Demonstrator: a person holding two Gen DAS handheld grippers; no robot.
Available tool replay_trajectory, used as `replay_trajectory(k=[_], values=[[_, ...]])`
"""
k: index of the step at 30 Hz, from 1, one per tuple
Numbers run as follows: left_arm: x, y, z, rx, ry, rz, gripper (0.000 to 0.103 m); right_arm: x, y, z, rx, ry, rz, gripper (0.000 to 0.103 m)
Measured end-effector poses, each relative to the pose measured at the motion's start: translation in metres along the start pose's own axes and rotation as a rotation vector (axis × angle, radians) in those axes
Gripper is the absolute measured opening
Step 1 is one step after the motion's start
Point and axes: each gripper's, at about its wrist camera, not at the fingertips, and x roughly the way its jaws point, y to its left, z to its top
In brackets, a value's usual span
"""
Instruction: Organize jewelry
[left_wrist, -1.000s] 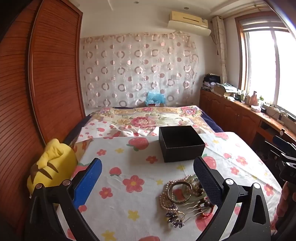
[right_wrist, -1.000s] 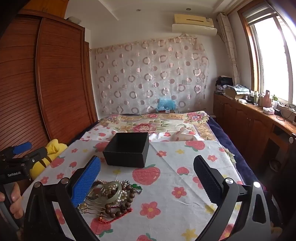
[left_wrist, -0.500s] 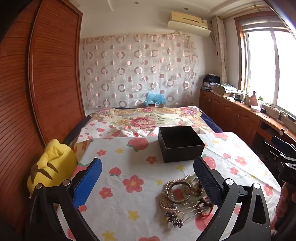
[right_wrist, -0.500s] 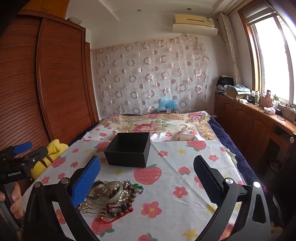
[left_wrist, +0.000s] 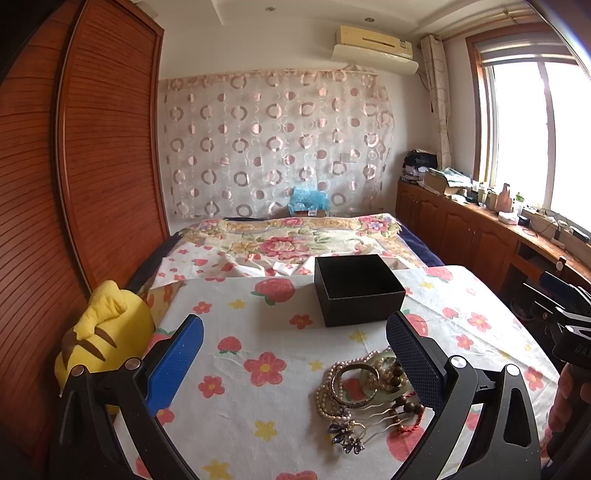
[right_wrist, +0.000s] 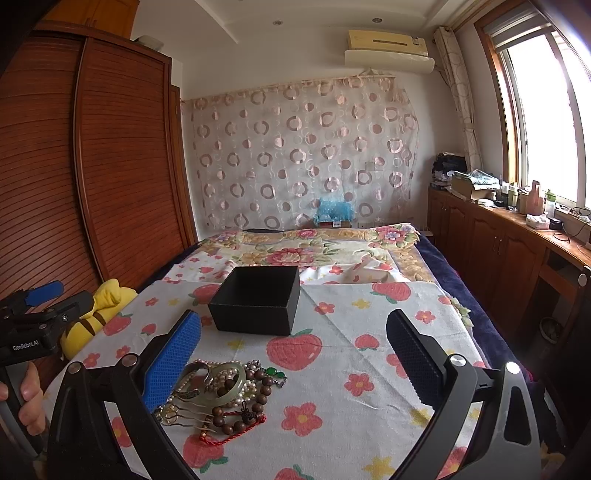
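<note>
Floral cloth (right_wrist: 369, 332): jewelry pile (right_wrist: 221, 391), black box (right_wrist: 258, 302).

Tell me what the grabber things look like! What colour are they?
Each gripper is a black frame with silver bolts and two long fingers. The left gripper has bright blue bumpy pads, and so does the right gripper. From the right wrist view, the left one's handle has white "GenRobot.AI" lettering and a bare hand gripping it.

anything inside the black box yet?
The black box is open on top; only dark inner walls show, no jewelry visible. Its floor is hidden by the near wall. The jewelry pile lies on the tablecloth in front.
</note>
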Motion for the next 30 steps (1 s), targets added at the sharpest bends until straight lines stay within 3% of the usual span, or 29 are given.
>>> replay_trajectory(k=[30], values=[[-0.009,-0.003,0.011,-0.001,-0.013,-0.002,0.096,0.000,0.001,-0.001,-0.002,0.000,0.006,0.101]])
